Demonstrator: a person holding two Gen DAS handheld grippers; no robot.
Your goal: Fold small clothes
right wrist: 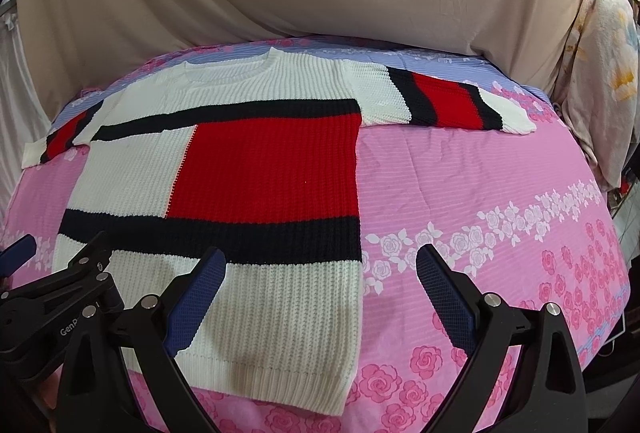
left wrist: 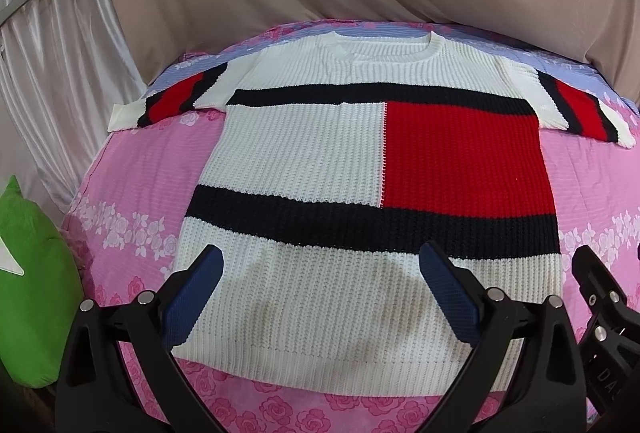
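Your sweater (left wrist: 372, 169) lies flat on the bed (right wrist: 500, 193), collar far, hem nearest you, long axis running straight away. Your left hand-held gripper (left wrist: 320, 265), open and empty, hovers over the hem; your right hand-held gripper (right wrist: 320, 265), also open, straddles its right edge.

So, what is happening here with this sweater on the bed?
A person holds two grippers above a knitted sweater that lies flat, sleeves out, on a pink floral bedsheet. The left gripper and the right gripper are both open near the hem. Neither holds anything; no fold is made yet.
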